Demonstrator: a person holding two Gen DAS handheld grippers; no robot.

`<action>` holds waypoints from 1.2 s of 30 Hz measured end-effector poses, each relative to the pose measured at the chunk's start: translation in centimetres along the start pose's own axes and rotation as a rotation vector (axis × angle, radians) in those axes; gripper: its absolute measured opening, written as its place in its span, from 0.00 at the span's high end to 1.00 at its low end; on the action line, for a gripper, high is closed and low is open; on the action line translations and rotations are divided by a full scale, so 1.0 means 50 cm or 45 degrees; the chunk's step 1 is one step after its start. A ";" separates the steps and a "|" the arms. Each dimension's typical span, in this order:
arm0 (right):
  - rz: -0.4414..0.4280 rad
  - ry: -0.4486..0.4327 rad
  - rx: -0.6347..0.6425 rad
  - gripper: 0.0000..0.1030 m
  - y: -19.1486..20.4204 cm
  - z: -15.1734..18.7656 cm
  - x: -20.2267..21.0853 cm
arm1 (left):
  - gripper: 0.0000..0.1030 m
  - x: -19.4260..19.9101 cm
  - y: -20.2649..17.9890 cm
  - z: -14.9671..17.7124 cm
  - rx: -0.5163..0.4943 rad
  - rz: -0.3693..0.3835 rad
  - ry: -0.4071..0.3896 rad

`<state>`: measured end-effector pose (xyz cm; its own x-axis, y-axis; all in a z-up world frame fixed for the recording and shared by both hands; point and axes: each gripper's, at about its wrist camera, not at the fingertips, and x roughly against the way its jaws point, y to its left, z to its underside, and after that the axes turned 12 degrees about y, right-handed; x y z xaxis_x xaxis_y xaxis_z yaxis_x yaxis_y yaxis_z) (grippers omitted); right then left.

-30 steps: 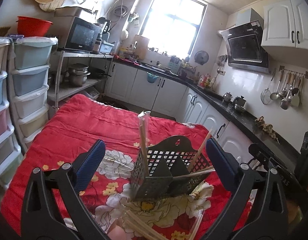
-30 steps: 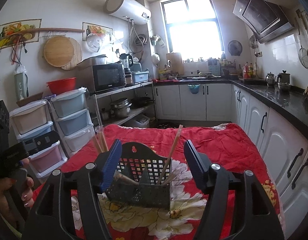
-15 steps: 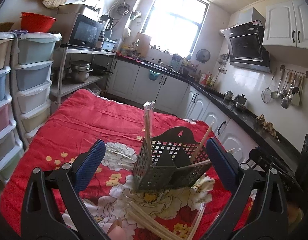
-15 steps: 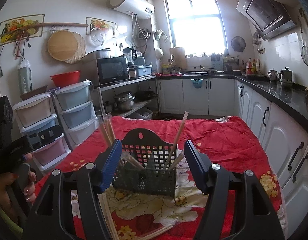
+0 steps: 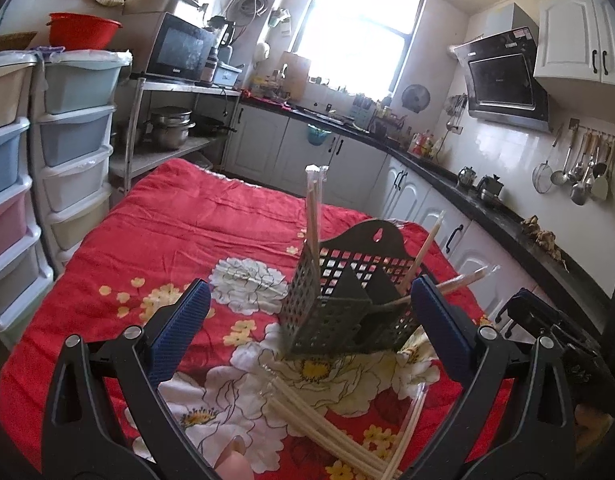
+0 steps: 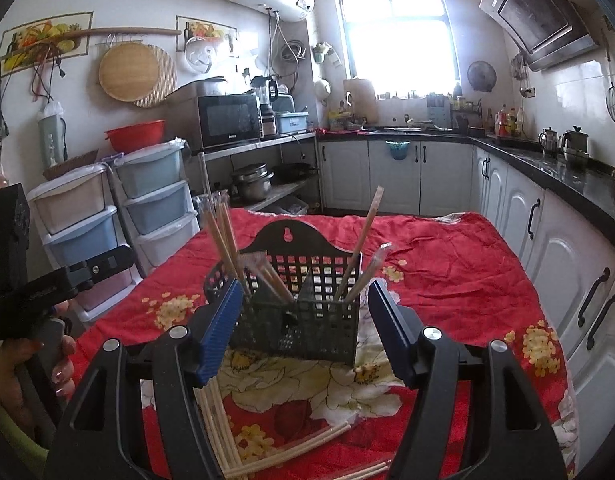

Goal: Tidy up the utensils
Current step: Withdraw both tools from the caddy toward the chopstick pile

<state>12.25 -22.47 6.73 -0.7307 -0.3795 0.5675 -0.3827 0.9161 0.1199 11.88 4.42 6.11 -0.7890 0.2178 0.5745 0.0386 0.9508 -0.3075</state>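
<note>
The dark mesh caddy [image 6: 303, 312] stands on the red flowered cloth [image 5: 155, 248] of the bench, already holding several wrapped chopsticks [image 6: 223, 236] upright or leaning in its compartments. More loose chopsticks [image 5: 327, 428] lie flat on the cloth in front of it, nearest the camera. Both tools — left tool [image 5: 307, 344] and right tool [image 6: 303, 332] — hang wide and empty, framing the caddy. The likely next step is picking up a loose pair: come in low, pinch near mid-length, lift clear, then drop it tip-down into a free compartment. The leaning sticks [image 6: 361, 248] crowd the right side and could snag an approach — the light caddy may tip.
</note>
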 end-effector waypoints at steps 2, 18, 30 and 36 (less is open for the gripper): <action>0.000 0.013 0.002 0.39 -0.001 0.008 -0.003 | 0.10 -0.004 0.002 0.006 0.001 -0.005 0.012; -0.010 0.147 0.001 0.38 -0.003 0.051 -0.042 | 0.10 -0.040 0.013 0.056 -0.005 -0.036 0.125; 0.018 0.294 -0.026 0.38 -0.012 0.090 -0.083 | 0.10 -0.082 0.032 0.109 0.013 -0.040 0.266; 0.035 0.339 -0.055 0.38 -0.026 0.102 -0.095 | 0.10 -0.109 0.047 0.134 0.052 -0.027 0.357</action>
<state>13.31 -22.52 -0.27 -0.5642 -0.3119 0.7644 -0.3360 0.9325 0.1324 12.15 4.00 -2.85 -0.5886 0.2559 0.7669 -0.0055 0.9473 -0.3204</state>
